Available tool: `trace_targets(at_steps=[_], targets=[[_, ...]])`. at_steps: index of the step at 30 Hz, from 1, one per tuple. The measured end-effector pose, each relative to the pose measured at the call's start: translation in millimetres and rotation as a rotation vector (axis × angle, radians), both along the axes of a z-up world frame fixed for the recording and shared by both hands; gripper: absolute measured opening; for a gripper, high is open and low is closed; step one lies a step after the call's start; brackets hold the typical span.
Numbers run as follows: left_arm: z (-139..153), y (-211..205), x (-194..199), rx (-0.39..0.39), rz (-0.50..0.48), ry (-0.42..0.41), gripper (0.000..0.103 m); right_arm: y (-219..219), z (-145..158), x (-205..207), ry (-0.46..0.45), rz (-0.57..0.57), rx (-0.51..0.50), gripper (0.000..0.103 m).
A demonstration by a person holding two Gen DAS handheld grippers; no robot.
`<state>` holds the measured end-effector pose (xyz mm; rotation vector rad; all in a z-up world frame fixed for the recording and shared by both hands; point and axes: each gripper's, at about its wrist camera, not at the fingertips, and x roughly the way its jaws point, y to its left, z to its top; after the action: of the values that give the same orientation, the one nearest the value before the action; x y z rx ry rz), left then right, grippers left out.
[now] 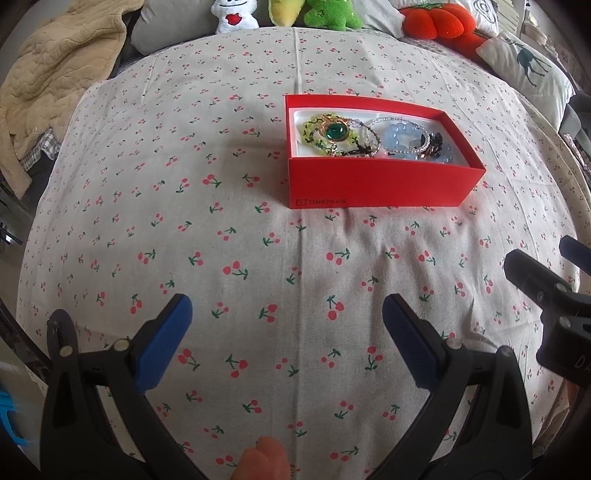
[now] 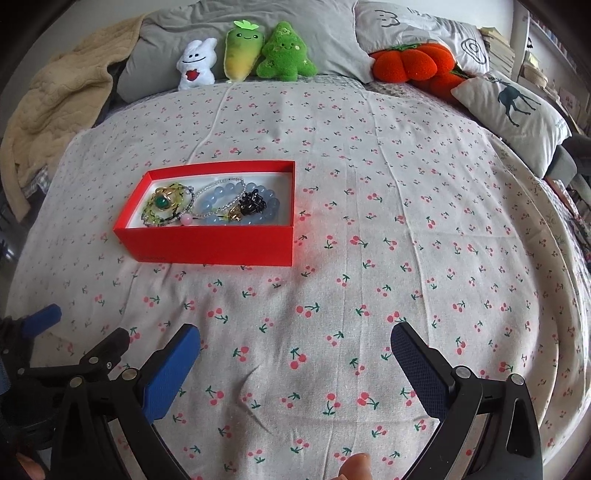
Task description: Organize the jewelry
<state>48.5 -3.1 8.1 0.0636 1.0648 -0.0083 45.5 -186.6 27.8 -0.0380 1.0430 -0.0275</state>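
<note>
A red box (image 1: 376, 184) (image 2: 210, 243) sits on the cherry-print cloth (image 1: 258, 229) (image 2: 406, 221), white inside. It holds a green-stone gold piece (image 1: 334, 131) (image 2: 162, 202), a yellow-green beaded bracelet (image 1: 309, 129) (image 2: 149, 218), pale blue bead bracelets (image 1: 399, 134) (image 2: 221, 192) and a black piece (image 1: 436, 142) (image 2: 251, 203). My left gripper (image 1: 286, 314) is open over bare cloth, well short of the box. My right gripper (image 2: 295, 343) is also open, with nothing between its blue pads; the box lies ahead to its left. The right gripper (image 1: 535, 266) shows at the left view's right edge.
Plush toys (image 2: 243, 51) line the grey pillows (image 2: 325, 33) at the far end, with an orange plush (image 2: 406, 62) and a deer-print pillow (image 2: 513, 107) at the right. A beige blanket (image 2: 55, 107) is heaped at the far left. A fingertip (image 1: 264, 458) shows at the bottom.
</note>
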Motion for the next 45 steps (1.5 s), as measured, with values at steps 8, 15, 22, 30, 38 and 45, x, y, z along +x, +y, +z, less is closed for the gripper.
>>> trace_targets(at_steps=[8,15,22,30,38,45], targets=[[0.0,-1.1,-0.3,-0.001,0.003,0.0,0.102,-0.4,-3.6,0.2,0.017,-0.003,-0.004,0.103],[1.6,-1.7,-0.5,-0.007,0.0,-0.011,0.102,2.7,-4.2,-1.4,0.015,0.001,-0.011,0.103],[5.4,-1.1,-1.1,-0.011,0.008,-0.029,0.102,4.6,-2.1,-1.8,-0.001,0.004,-0.023,0.103],[5.9,-0.6,-1.0,-0.012,0.011,-0.027,0.102,4.4,-1.8,-2.3,0.0,0.0,-0.024,0.103],[8.4,-1.2,-1.4,0.002,0.013,-0.041,0.102,2.1,0.7,-2.2,-0.011,-0.011,-0.028,0.103],[7.8,-4.2,-1.8,0.007,0.0,-0.041,0.102,1.9,1.0,-2.4,-0.011,-0.013,-0.031,0.103]])
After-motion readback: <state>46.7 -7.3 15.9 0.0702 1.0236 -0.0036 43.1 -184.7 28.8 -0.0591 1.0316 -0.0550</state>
